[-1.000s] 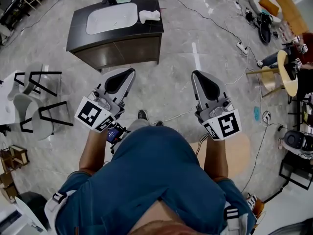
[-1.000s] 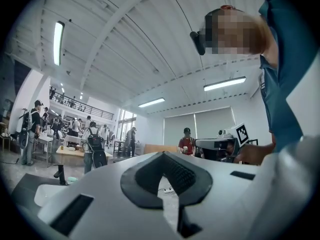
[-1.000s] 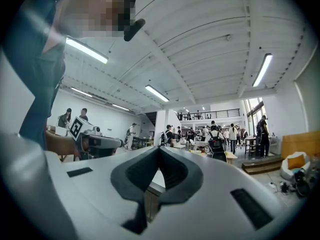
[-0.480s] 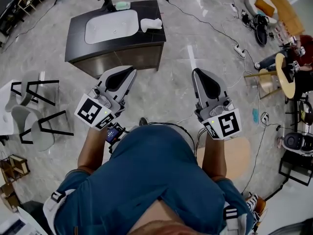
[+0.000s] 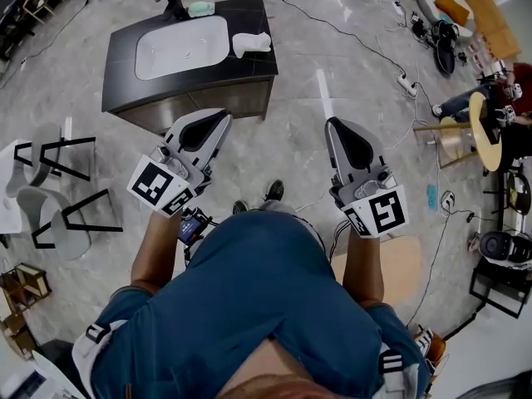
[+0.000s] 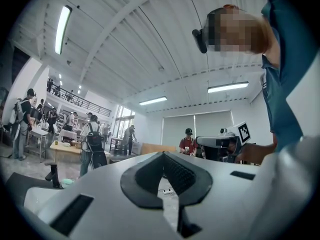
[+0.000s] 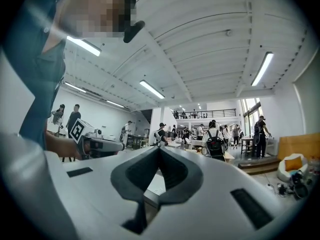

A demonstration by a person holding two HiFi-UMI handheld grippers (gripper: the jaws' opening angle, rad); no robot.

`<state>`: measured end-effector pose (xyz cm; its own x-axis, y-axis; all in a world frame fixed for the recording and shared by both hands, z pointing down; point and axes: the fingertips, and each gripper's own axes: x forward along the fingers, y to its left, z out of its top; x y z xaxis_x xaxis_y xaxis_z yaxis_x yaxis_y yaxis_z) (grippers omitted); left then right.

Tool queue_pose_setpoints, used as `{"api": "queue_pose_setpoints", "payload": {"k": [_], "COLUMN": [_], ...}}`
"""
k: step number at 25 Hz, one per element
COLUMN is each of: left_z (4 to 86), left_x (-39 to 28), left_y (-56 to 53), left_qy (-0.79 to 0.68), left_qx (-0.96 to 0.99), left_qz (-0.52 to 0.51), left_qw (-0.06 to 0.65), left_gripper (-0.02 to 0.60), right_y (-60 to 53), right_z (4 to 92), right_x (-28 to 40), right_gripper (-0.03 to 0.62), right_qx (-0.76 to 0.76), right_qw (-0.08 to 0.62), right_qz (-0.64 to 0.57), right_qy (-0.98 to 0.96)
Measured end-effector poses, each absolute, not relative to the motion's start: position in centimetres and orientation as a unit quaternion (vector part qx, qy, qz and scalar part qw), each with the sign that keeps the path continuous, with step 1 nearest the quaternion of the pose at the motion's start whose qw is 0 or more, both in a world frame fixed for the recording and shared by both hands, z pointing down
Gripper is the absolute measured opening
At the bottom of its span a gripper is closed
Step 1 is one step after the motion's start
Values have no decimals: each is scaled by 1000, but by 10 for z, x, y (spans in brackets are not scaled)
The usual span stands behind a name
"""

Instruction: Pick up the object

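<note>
A person is holding the left gripper (image 5: 221,119) and right gripper (image 5: 332,125), both with jaws pressed together and empty, while a white cloth (image 5: 252,43) is lying on the sink cabinet (image 5: 241,63) beside its basin (image 5: 181,36).

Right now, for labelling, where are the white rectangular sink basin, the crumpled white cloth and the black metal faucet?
white rectangular sink basin (image 5: 181,46), head view, middle of the bowl.
crumpled white cloth (image 5: 251,43), head view, its centre.
black metal faucet (image 5: 174,5), head view, its body.

White crumpled object (image 5: 251,43), on dark vanity top (image 5: 259,63), beside basin (image 5: 181,36)
</note>
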<state>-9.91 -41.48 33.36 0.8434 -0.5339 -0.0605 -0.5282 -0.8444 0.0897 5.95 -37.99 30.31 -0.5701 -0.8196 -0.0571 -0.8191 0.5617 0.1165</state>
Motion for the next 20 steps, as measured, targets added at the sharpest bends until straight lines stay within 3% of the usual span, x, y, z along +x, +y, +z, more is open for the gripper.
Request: {"api": "queue_pose_setpoints", "payload": {"k": [20], "left_z": [356], "left_x": [7], "left_y": [-536], "left_qy": [-311], "left_qx": [949], "left_qz": [-4], "left_qw": [53], "left_gripper": [5], "right_y": [-505], "right_z": [319], "right_x": [165], "right_gripper": [14], "right_qx": [423], "right_qw": [-20], "right_qz": [-50], "right_qy": [-904]}}
